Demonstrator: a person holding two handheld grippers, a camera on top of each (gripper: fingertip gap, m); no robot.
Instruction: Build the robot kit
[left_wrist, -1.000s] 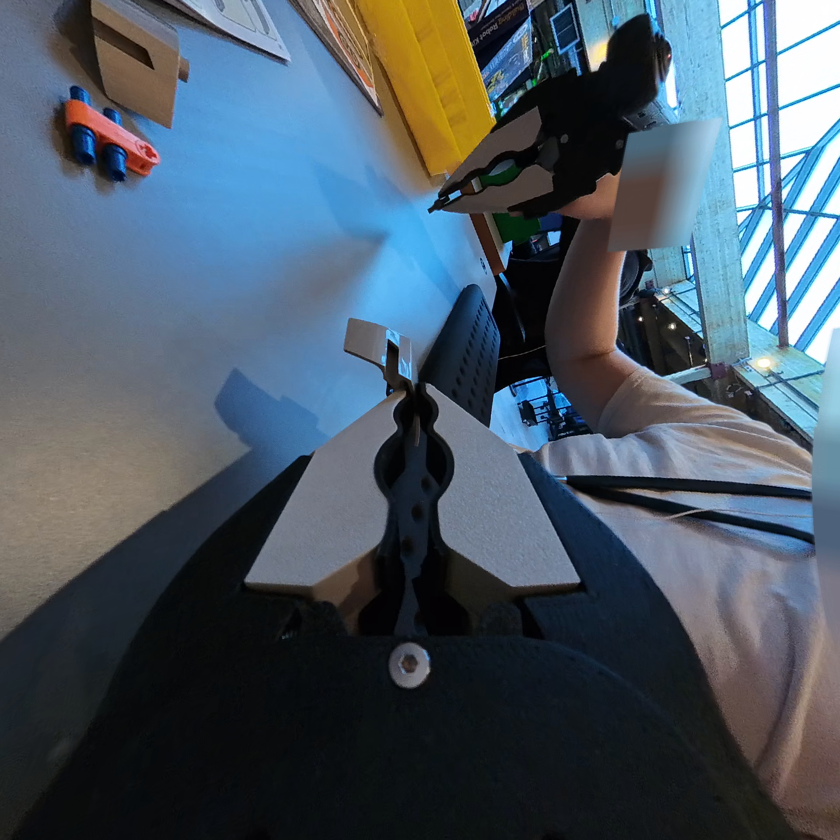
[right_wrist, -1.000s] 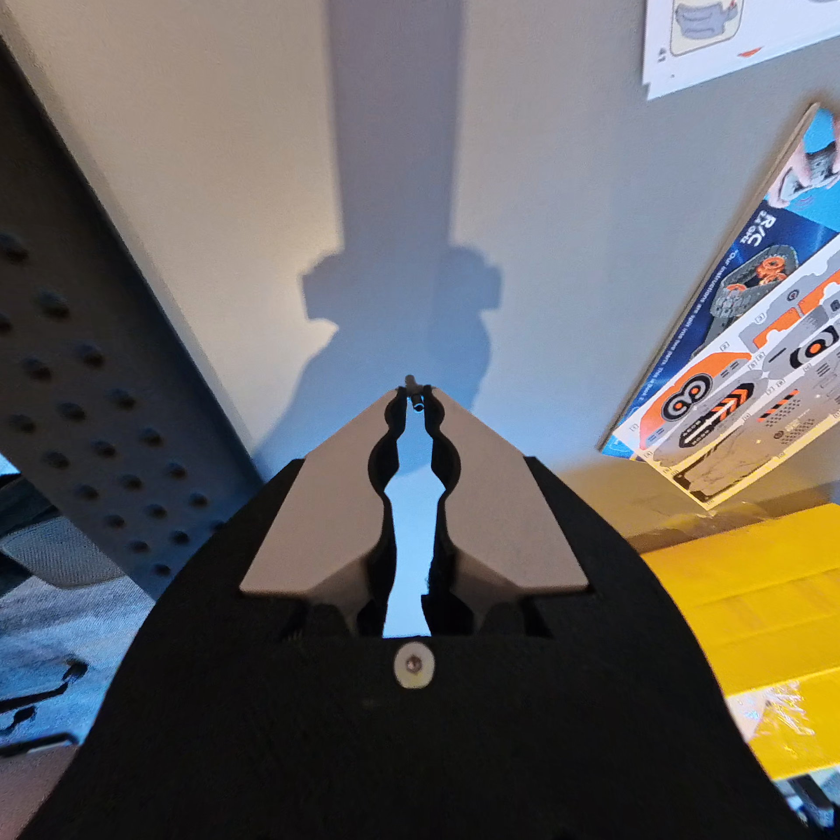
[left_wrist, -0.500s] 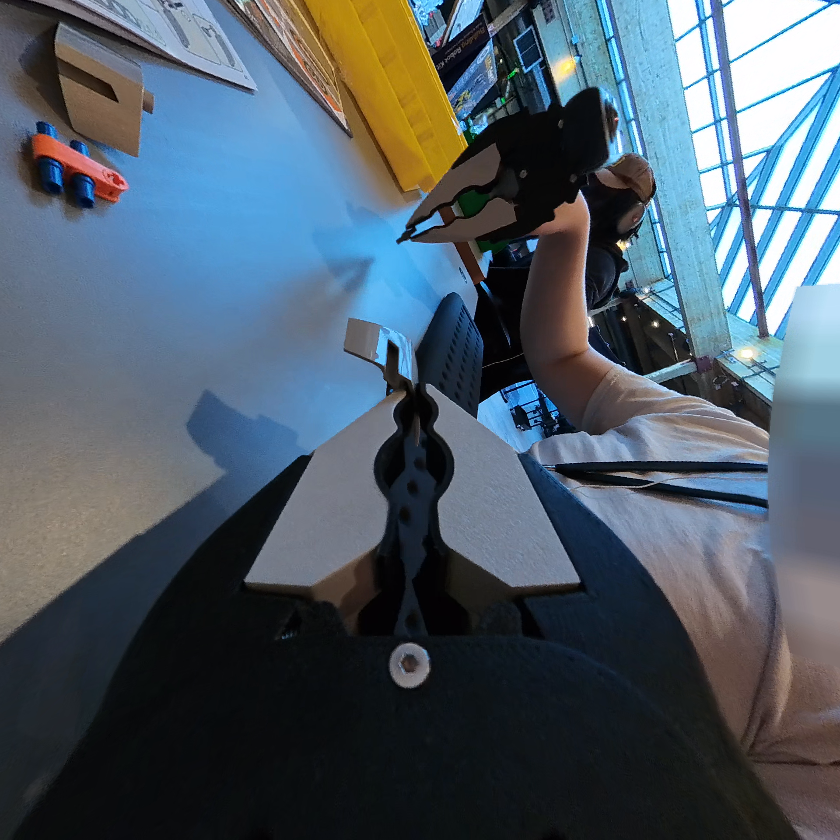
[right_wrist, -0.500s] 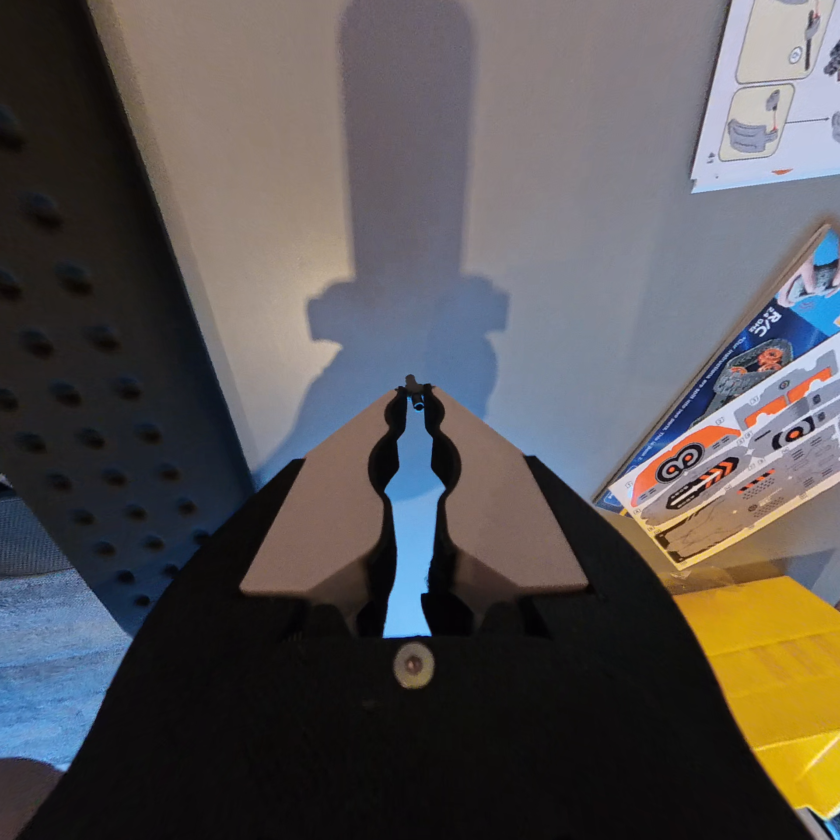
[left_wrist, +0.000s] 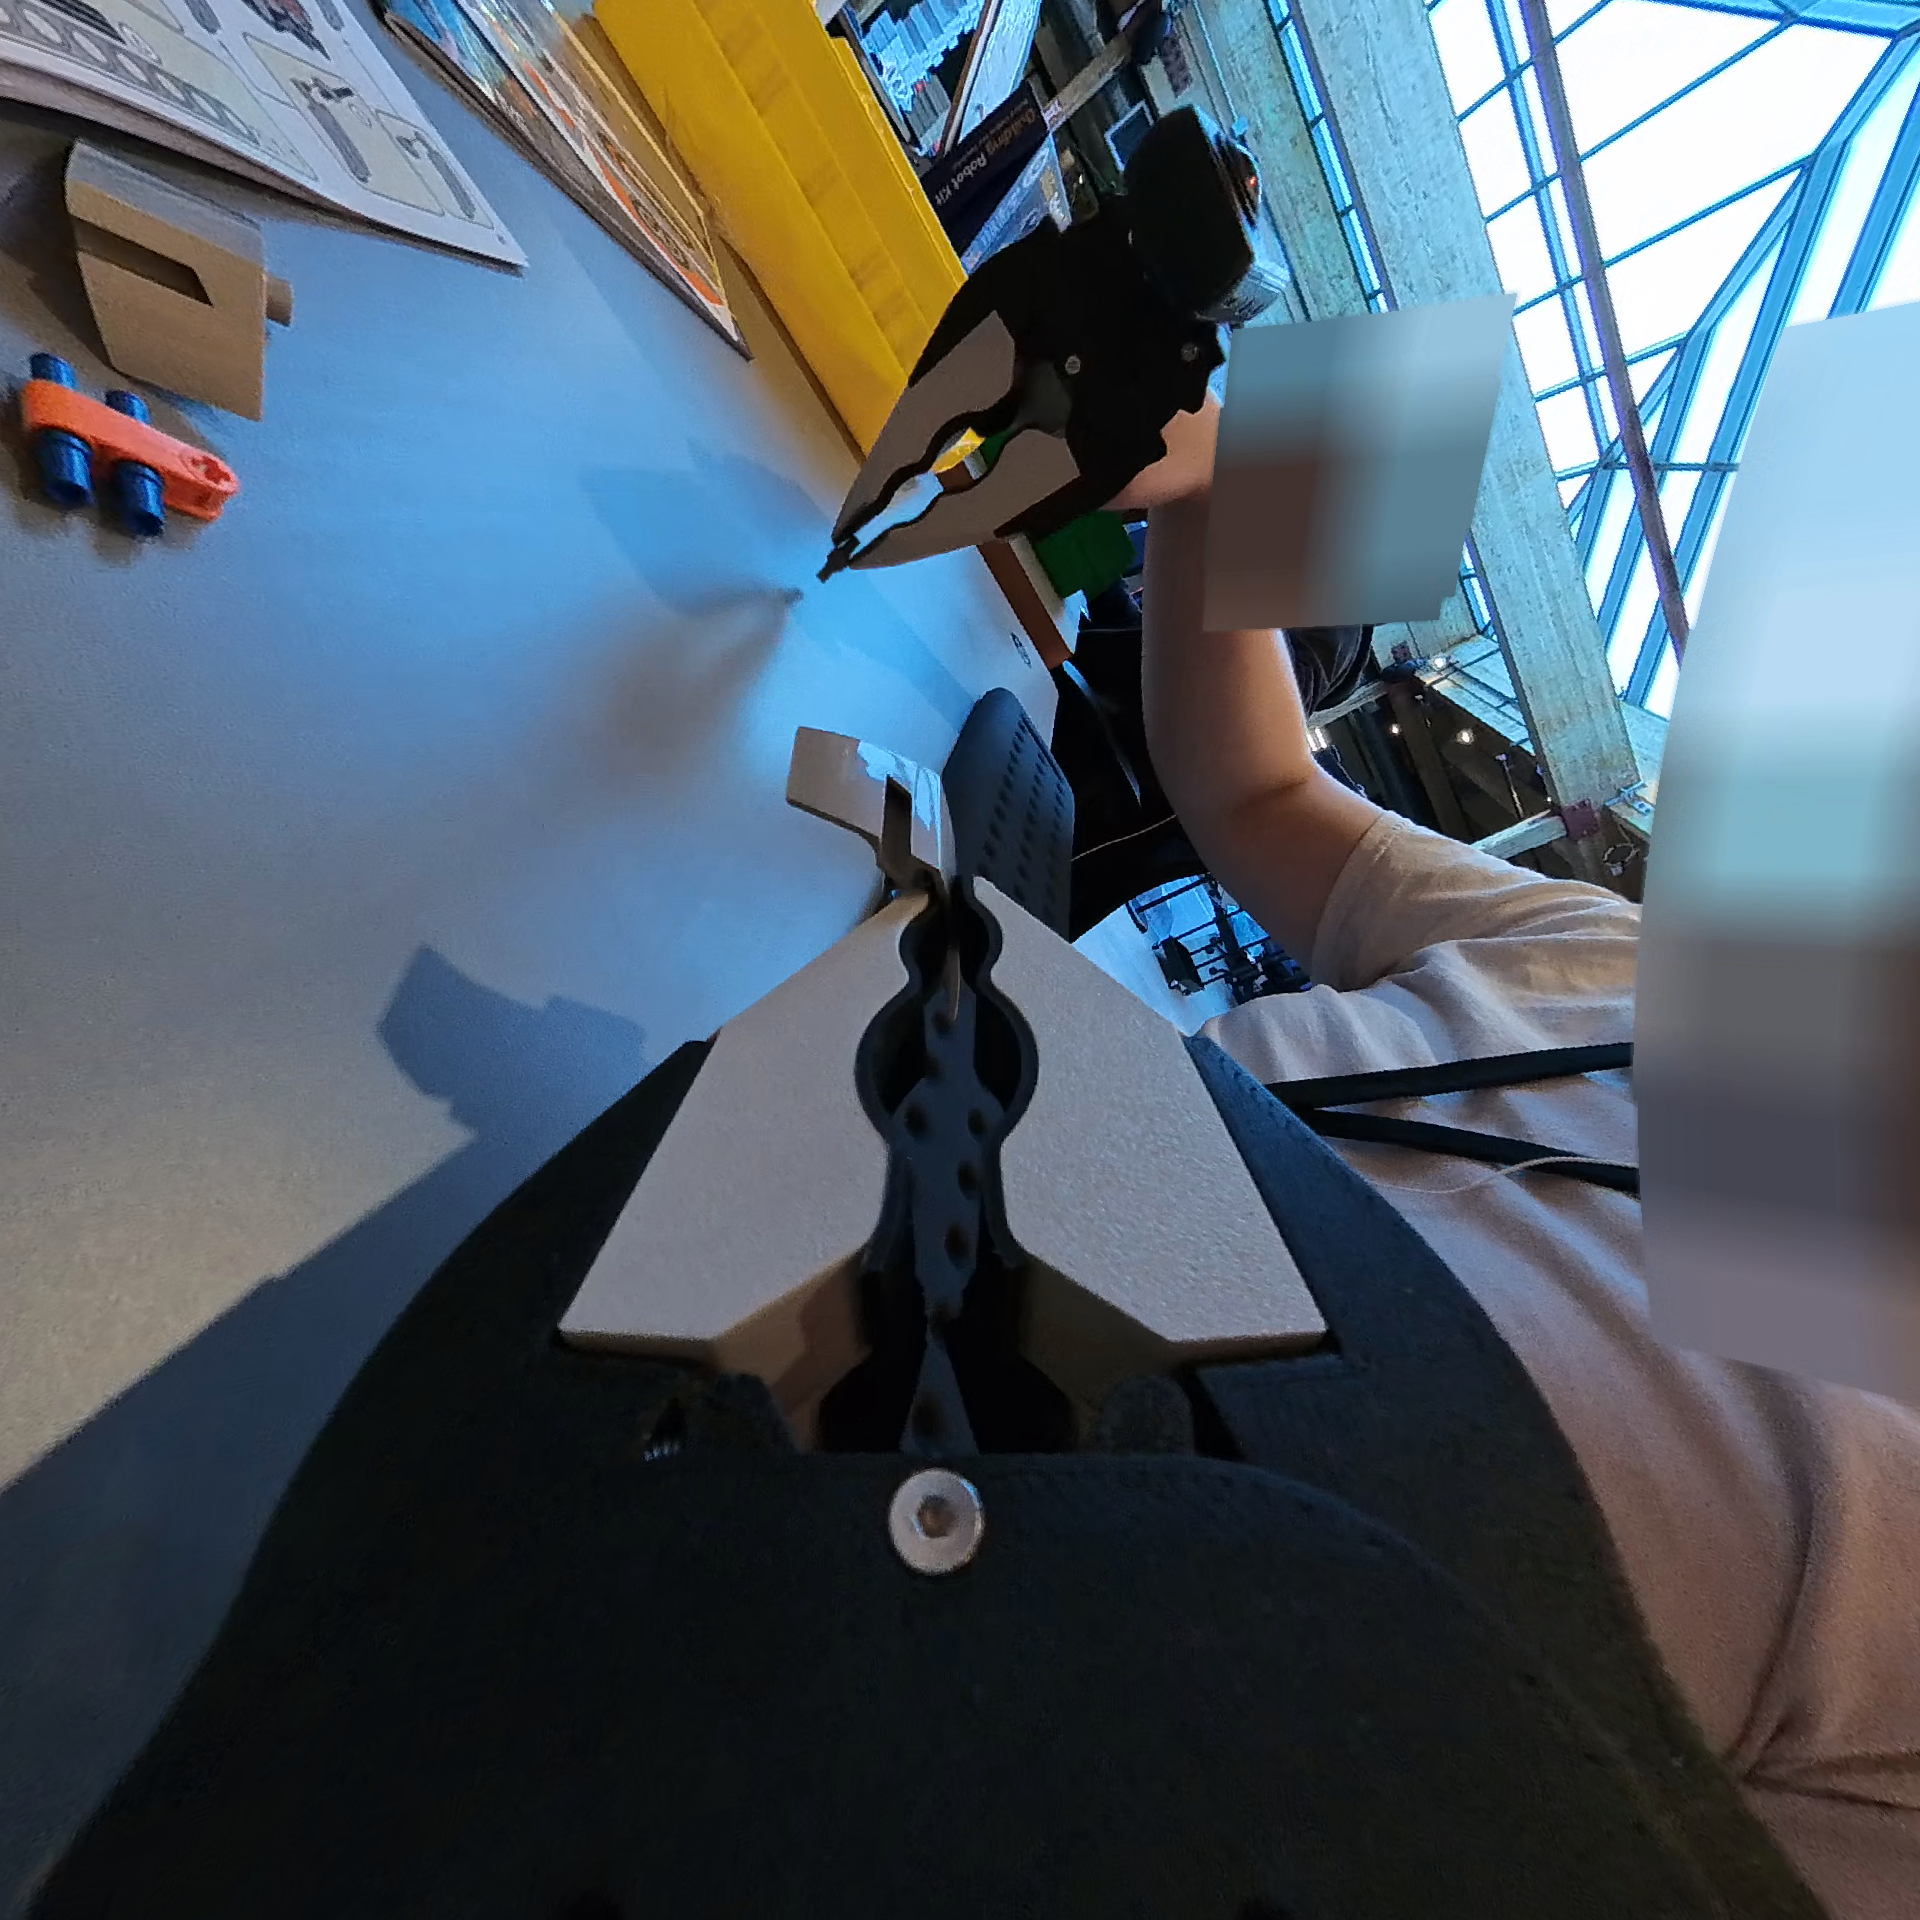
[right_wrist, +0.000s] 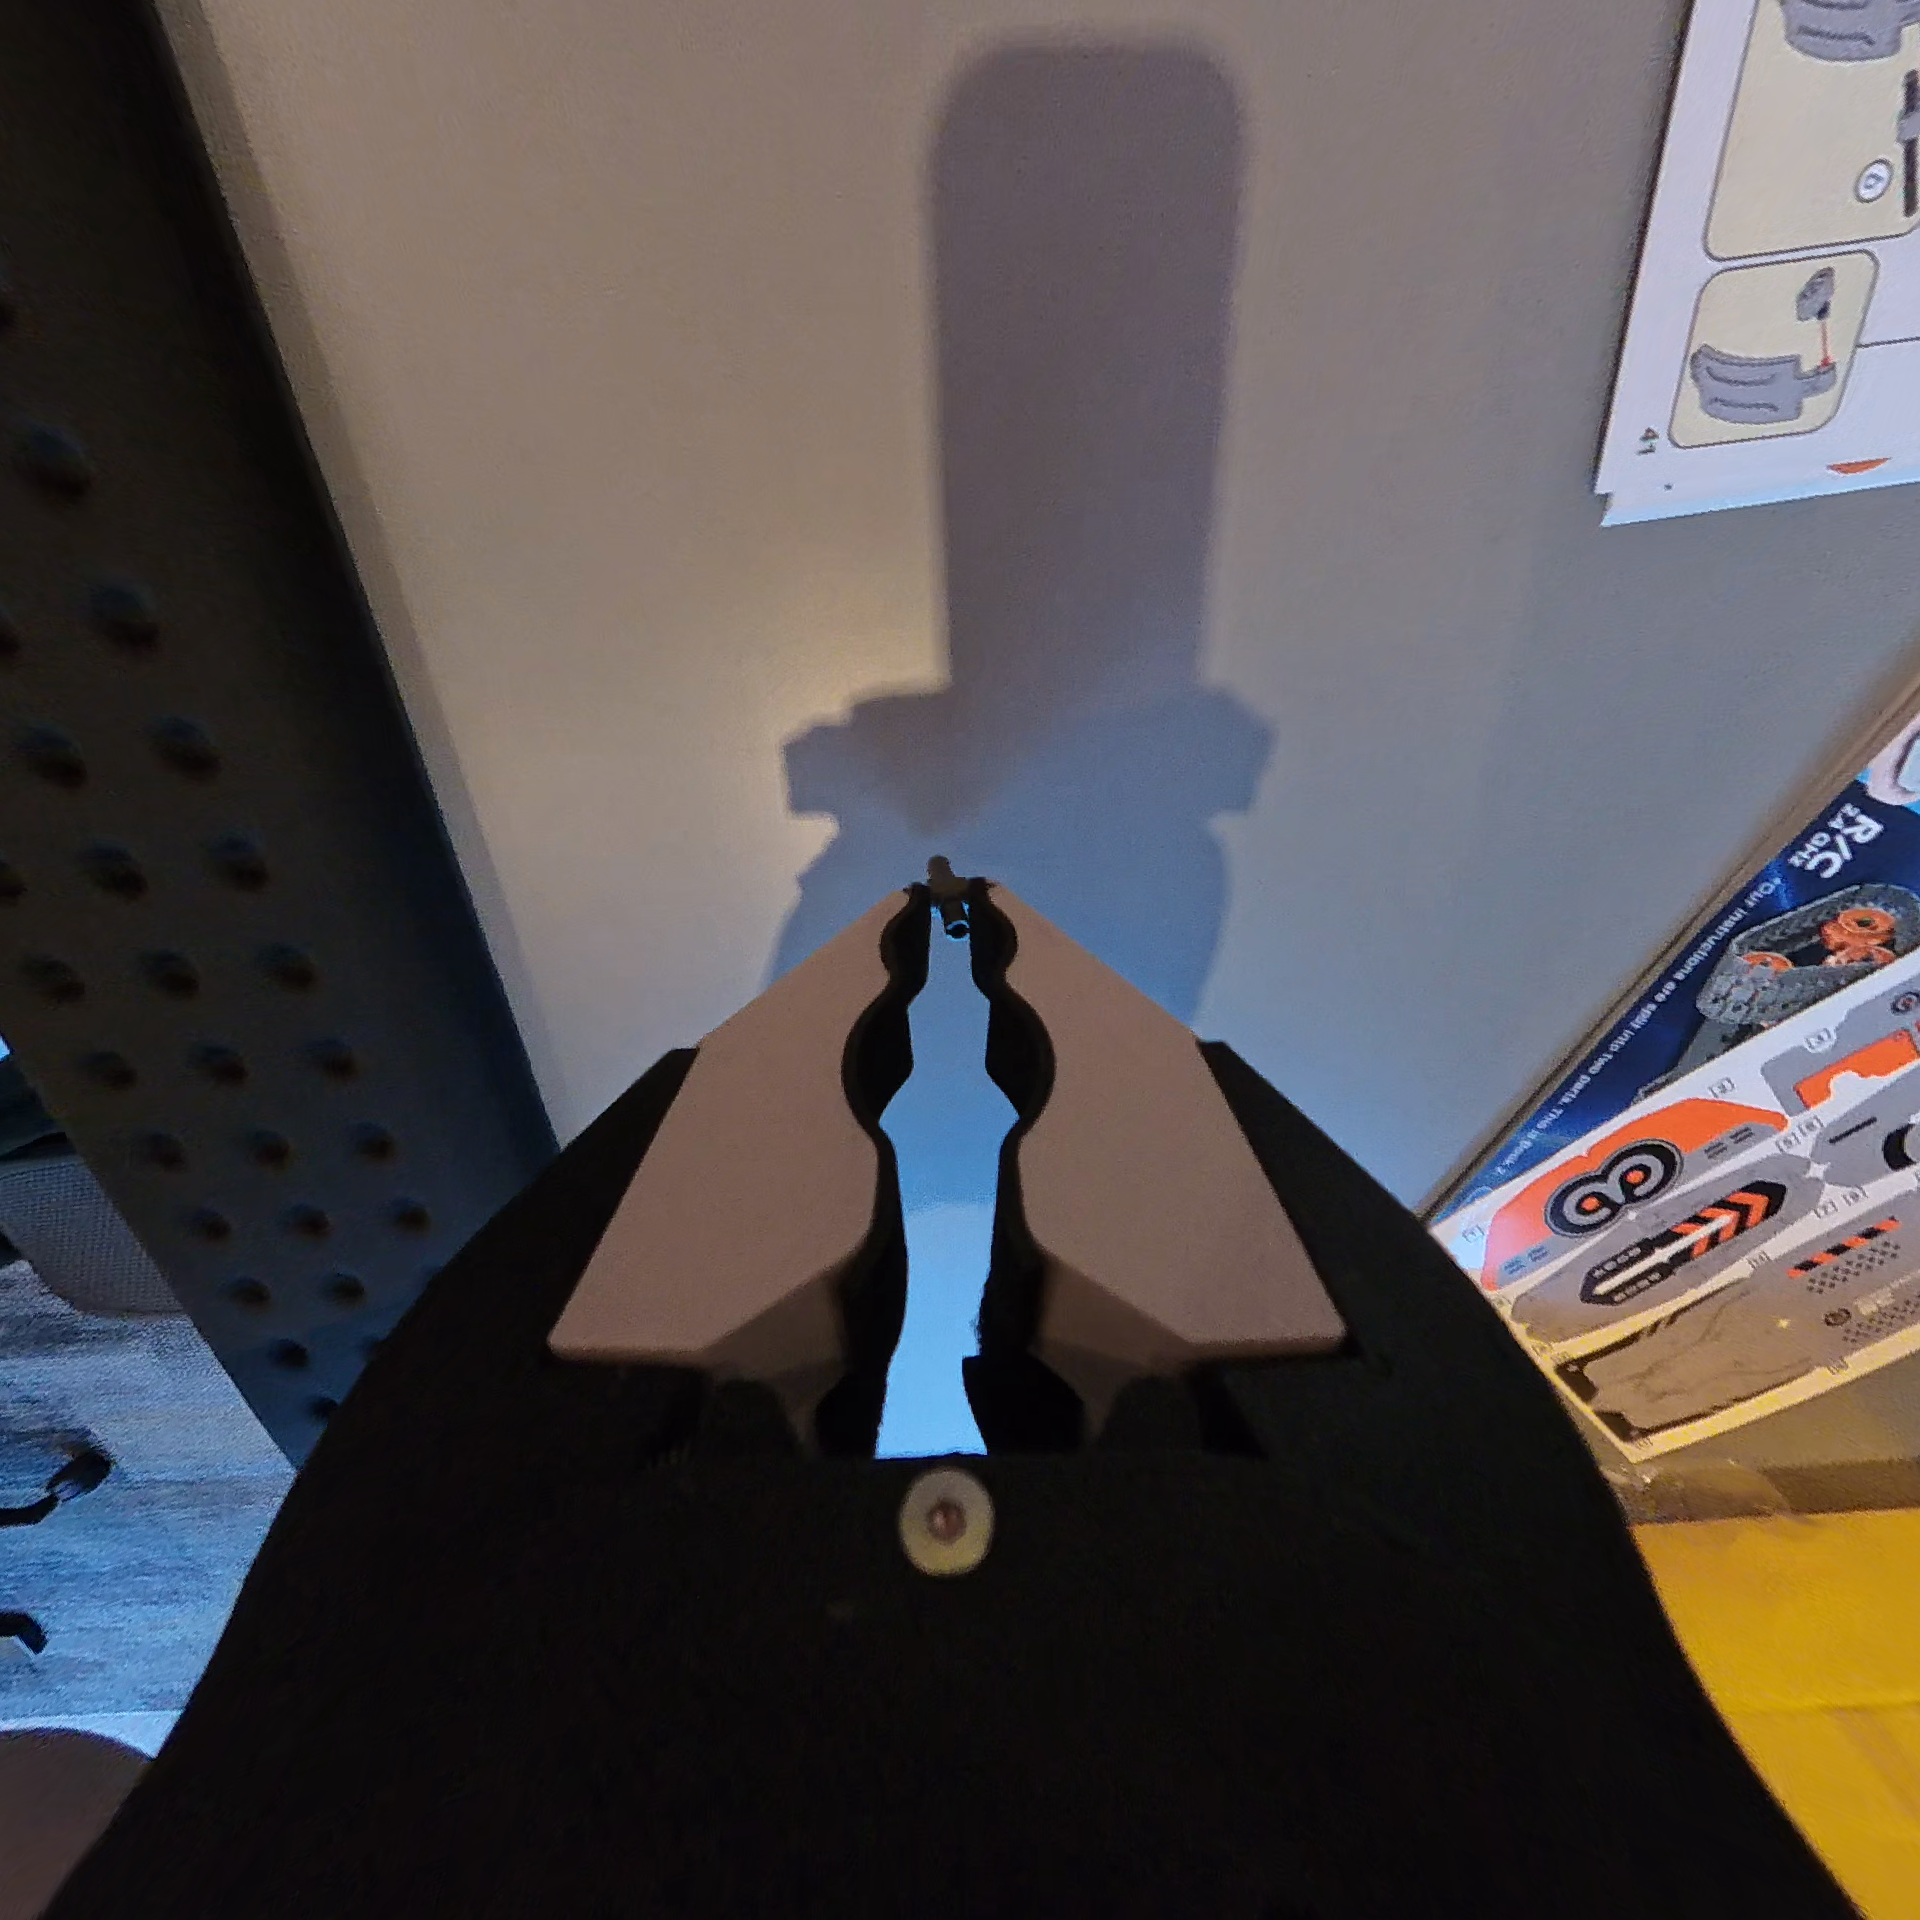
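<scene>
Both grippers clamped: left on tan piece, right on small pin; orange connector apart.

Bright window backlight, hard shadows, fisheye

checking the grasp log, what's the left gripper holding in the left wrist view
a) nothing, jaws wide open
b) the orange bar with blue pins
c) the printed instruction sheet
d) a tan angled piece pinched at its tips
d: the left gripper is shut on the tan angled piece, which sticks out past its tips above the table, while the orange bar with blue pins lies far off on the table.
</scene>
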